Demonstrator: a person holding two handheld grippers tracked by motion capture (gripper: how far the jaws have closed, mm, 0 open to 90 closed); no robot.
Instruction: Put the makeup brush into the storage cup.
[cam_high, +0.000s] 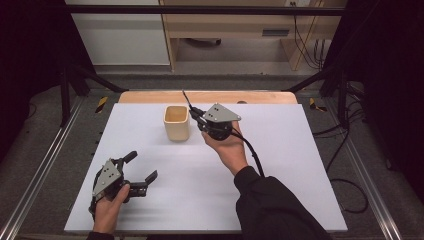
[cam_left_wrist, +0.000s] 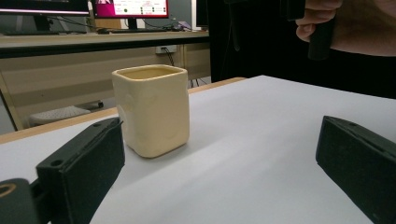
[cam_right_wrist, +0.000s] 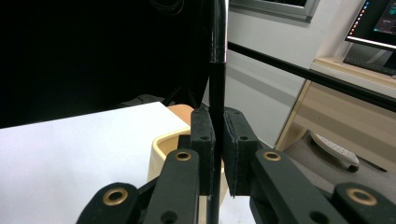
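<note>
Reading my 2 hands from left to right:
Left gripper (cam_high: 134, 172): jaws spread wide with nothing between them, resting low at the near-left of the white tabletop (cam_high: 280, 165), aimed toward the cup.
Cup (cam_high: 176, 122): cream, squarish, upright with its mouth up, standing on the far middle of the tabletop; in the left gripper view it sits ahead, closer to the left jaw (cam_left_wrist: 152, 109).
Right gripper (cam_high: 196, 114): clamped tight on a thin black rod (cam_right_wrist: 217, 88); held above the tabletop just right of the cup.
Rod: in the high view it is a slim dark line (cam_high: 186, 99) rising from the jaws past the cup's far right corner; long axis roughly upright, top leaning slightly away from me.
Key relation: the cup lies just left of and below the right gripper; in the right gripper view its rim (cam_right_wrist: 163, 140) sits directly under the jaws, so I judge the rod's lower end is close over the opening.
Nearer hand: right, by far; left is well apart.
Next move, my guess: lower the rod along its own axis into the cup.
</note>
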